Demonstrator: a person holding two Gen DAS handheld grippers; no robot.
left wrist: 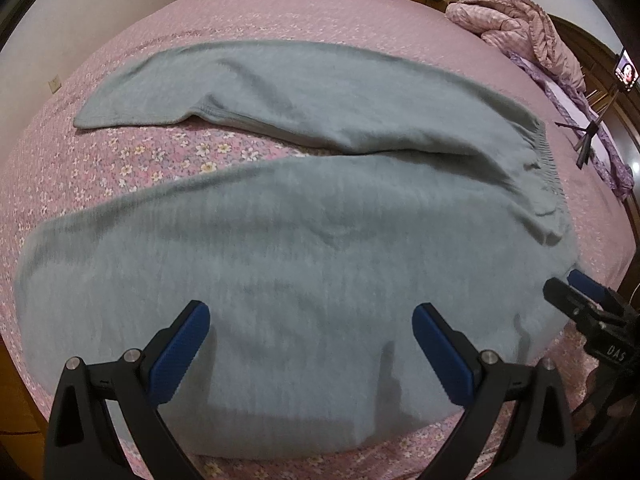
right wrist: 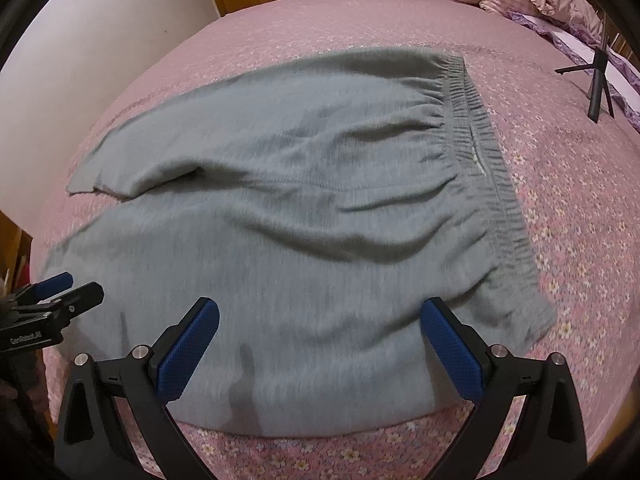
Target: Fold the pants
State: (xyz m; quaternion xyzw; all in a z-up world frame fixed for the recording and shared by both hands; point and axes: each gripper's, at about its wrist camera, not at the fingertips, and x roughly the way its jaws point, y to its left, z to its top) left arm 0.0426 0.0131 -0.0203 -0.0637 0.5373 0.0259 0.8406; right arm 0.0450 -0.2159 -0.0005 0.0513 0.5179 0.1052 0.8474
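Observation:
Grey-green fleece pants (left wrist: 304,240) lie spread flat on the pink floral bed, legs to the left and the elastic waistband (right wrist: 486,152) to the right. The two legs part in a V, with bedspread showing between them. My left gripper (left wrist: 311,320) hovers open over the near leg, nothing between its blue pads. My right gripper (right wrist: 320,316) hovers open over the hip area near the waistband, also holding nothing. The right gripper (left wrist: 576,292) shows at the right edge of the left wrist view; the left gripper (right wrist: 68,286) shows at the left edge of the right wrist view.
A rumpled pink quilt (left wrist: 516,24) is piled at the far right corner of the bed (left wrist: 280,12). A small black tripod (right wrist: 598,84) stands on the bed to the right, with a lit phone screen (left wrist: 626,70). A white wall lies at left and wooden furniture behind.

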